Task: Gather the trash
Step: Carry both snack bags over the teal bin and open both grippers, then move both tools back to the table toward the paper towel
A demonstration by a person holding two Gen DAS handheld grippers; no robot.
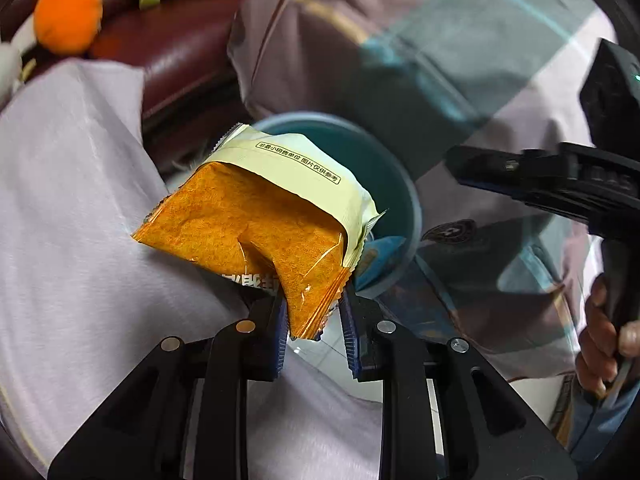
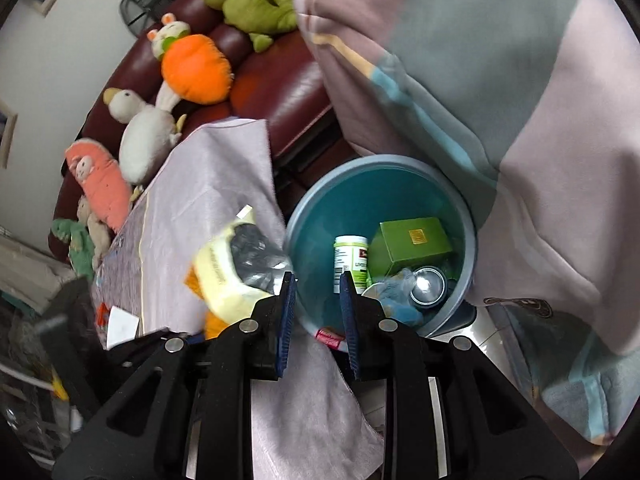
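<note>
My left gripper (image 1: 314, 312) is shut on a corner of an orange and pale yellow snack packet (image 1: 256, 216) and holds it in the air just left of the blue trash bin (image 1: 404, 200). In the right wrist view the packet (image 2: 232, 268) hangs blurred beside the bin's rim (image 2: 304, 216). My right gripper (image 2: 318, 292) is open and empty, its fingers over the near rim. The bin holds a green box (image 2: 412, 244), a white bottle (image 2: 350, 258) and a metal can (image 2: 428, 286).
A white cloth-covered table (image 2: 208, 184) stands left of the bin. A dark red sofa (image 2: 280, 84) with plush toys lies behind. A striped blanket (image 2: 500, 100) hangs to the right. A pink wrapper (image 2: 330, 338) lies at the bin's base.
</note>
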